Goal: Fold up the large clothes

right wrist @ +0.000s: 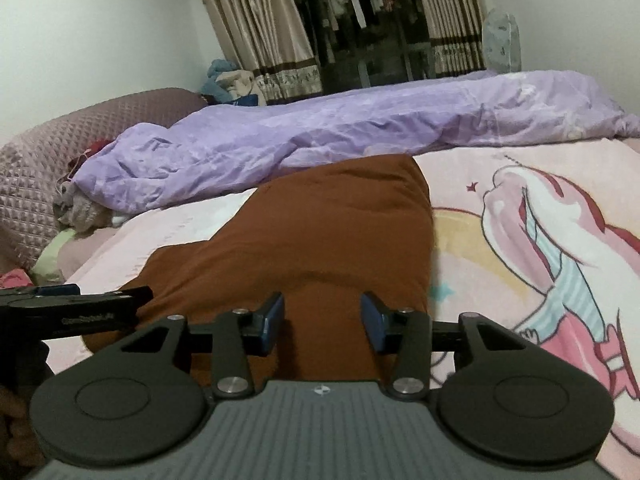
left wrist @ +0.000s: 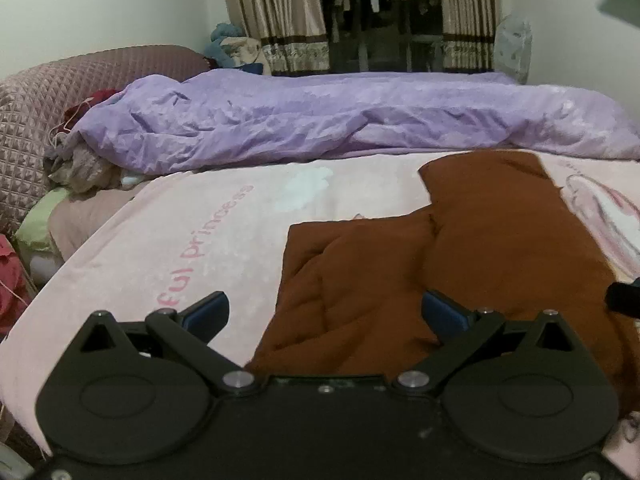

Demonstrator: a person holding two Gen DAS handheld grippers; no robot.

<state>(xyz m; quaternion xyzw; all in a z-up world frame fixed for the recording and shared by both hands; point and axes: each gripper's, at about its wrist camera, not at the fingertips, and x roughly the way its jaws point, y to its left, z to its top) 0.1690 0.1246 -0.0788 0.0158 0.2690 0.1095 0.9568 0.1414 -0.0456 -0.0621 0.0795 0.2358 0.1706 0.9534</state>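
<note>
A large brown garment [left wrist: 460,256] lies partly folded on a pink blanket [left wrist: 200,240]; a folded-in part points left and the body runs toward the far side. My left gripper [left wrist: 326,314] is open above its near left part, holding nothing. In the right wrist view the brown garment [right wrist: 320,232] stretches away from me. My right gripper [right wrist: 322,322] is open above its near edge, empty. The left gripper [right wrist: 72,300] shows at that view's left edge.
A crumpled purple duvet [left wrist: 340,120] lies across the far side of the bed. A quilted headboard [left wrist: 48,112] and a pile of clothes [left wrist: 80,164] are at the left. Curtains [left wrist: 276,12] and a dark window are behind. The blanket's cartoon print [right wrist: 540,240] is at the right.
</note>
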